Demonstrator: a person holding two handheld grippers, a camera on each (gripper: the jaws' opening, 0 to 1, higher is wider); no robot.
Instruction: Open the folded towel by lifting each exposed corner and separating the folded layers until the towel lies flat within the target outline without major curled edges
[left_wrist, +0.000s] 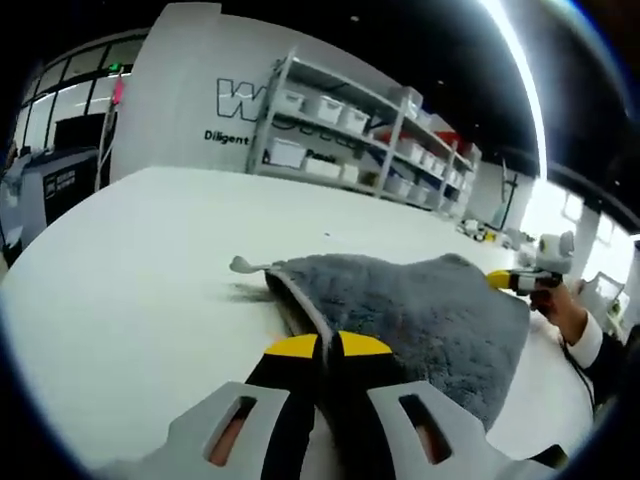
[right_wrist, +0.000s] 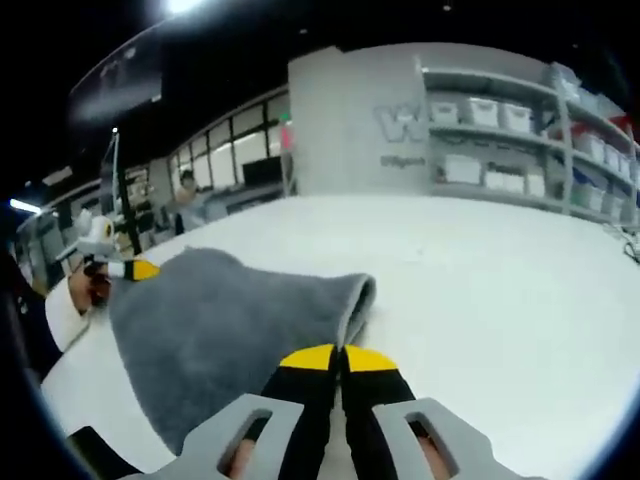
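Note:
A grey towel lies on the white table, with a small hanging loop at its far left corner. My left gripper is shut on the towel's near edge, yellow tips pressed together. The right gripper comes in from the right at the towel's far corner, with a hand behind it. In the right gripper view, the towel shows a folded, rolled edge running into my right gripper, which is shut on it. The left gripper sits at the towel's far left corner.
Shelves with white bins stand behind the table against a lettered wall. A person is by desks at the back. The table edge runs close to the towel's left side; wide bare tabletop lies to the right.

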